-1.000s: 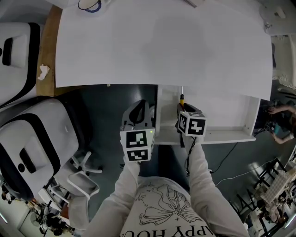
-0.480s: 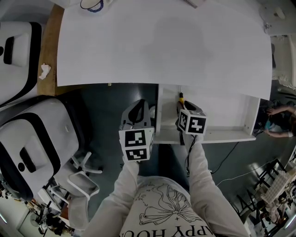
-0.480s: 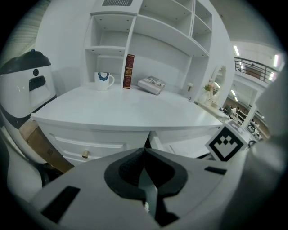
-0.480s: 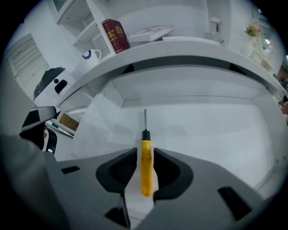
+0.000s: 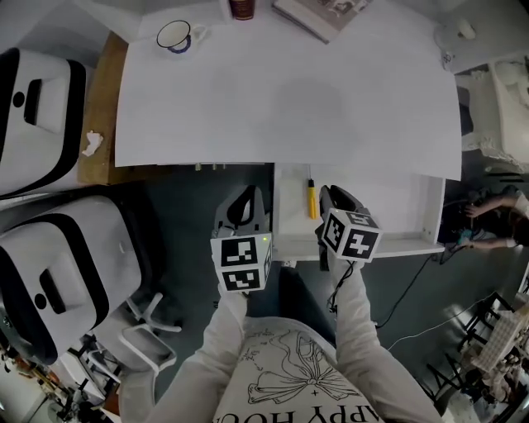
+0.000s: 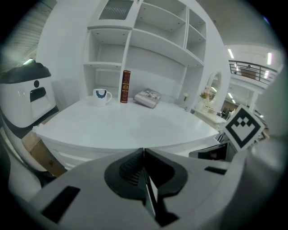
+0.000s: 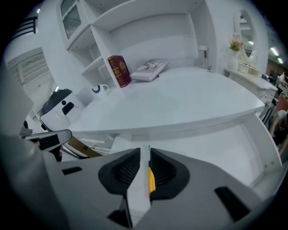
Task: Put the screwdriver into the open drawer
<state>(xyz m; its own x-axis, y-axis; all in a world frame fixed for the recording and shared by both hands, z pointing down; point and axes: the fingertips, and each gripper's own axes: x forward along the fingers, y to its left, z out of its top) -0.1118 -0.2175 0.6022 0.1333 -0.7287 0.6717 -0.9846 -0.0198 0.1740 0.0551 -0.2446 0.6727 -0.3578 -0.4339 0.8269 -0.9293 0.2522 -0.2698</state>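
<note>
A person is holding a two-jaw gripper in each hand, looking down at a white desk [image 5: 289, 91] with an open drawer [image 5: 388, 206] pulled out beneath its near edge. The screwdriver [image 5: 312, 199], with a yellow handle, is lying flat on the drawer's floor at its left end, its tip pointing away toward the desk. The right gripper [image 5: 333, 197] is hovering over the drawer just to the right of the screwdriver. In the right gripper view its jaws are standing a narrow gap apart, gripping nothing, and a strip of the yellow handle [image 7: 151, 179] is showing through that gap against the white drawer floor. The left gripper [image 5: 245, 202] is hanging to the left of the drawer, over the dark floor, with its jaws pressed together and nothing between them. At the far side of the desk a mug [image 5: 175, 35] is standing on the left and a book [image 5: 318, 12] is lying to its right.
</note>
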